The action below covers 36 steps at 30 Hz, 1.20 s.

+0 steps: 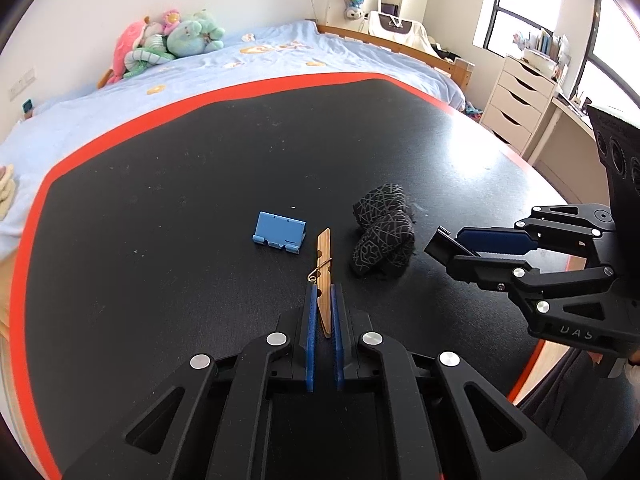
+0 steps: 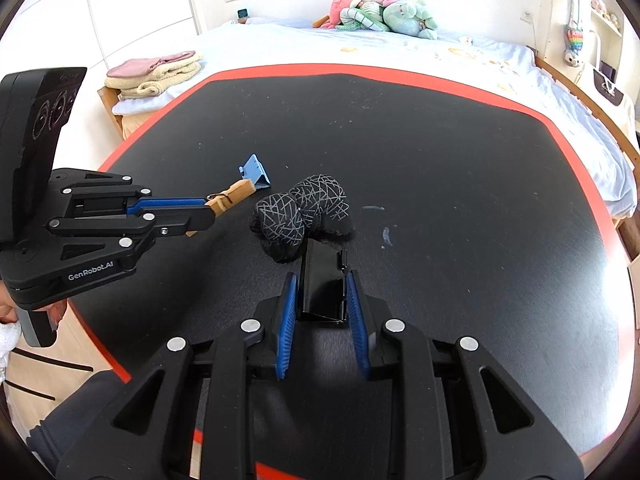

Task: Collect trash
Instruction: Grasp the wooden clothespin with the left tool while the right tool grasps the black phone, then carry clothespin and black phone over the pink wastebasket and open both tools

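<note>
My left gripper (image 1: 323, 300) is shut on a wooden clothespin (image 1: 325, 268), held above the black table; it also shows in the right wrist view (image 2: 230, 197). My right gripper (image 2: 322, 284) is shut on a shiny black clip-like holder (image 2: 323, 280), just short of a rolled black patterned sock bundle (image 2: 304, 212). In the left wrist view the right gripper (image 1: 448, 250) sits right of the sock bundle (image 1: 382, 230). A small blue folding stand (image 1: 279, 233) lies on the table left of the clothespin.
The black table with a red rim (image 1: 120, 136) fills both views. Beyond it is a bed with plush toys (image 2: 380, 8) and folded towels (image 2: 156, 72). White drawers (image 1: 516, 100) stand at the right.
</note>
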Available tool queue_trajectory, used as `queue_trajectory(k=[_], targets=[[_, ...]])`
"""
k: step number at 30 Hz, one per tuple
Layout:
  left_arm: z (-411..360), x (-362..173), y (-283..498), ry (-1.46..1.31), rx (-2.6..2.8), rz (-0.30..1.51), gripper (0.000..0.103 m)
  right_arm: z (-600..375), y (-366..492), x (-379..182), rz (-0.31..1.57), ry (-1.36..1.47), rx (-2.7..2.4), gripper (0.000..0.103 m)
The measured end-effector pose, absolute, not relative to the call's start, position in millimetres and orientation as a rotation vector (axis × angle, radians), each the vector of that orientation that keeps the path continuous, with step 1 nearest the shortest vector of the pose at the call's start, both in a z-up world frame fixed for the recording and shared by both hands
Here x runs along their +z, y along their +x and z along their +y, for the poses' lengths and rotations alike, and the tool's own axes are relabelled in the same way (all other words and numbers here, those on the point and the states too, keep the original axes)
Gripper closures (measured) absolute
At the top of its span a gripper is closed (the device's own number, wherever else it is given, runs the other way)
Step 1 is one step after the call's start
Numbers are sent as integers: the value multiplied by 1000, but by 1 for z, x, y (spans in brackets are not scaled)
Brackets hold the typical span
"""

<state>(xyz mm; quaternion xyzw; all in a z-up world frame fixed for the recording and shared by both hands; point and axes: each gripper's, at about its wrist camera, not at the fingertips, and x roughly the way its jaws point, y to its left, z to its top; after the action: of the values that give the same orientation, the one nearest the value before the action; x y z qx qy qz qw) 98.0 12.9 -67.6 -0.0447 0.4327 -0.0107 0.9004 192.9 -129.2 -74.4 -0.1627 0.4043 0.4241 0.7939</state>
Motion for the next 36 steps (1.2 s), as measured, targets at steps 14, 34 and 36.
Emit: queue_trajectory(k=[14, 34, 36], targets=[[-25, -37, 41, -40, -111, 858, 96, -180, 140, -38, 825, -297, 914, 78], [-92, -59, -29, -25, -263, 928, 96, -252, 41, -55, 908, -283, 914, 78], [-94, -62, -32, -28, -271, 939, 96, -254, 38, -59, 920, -283, 914, 78]])
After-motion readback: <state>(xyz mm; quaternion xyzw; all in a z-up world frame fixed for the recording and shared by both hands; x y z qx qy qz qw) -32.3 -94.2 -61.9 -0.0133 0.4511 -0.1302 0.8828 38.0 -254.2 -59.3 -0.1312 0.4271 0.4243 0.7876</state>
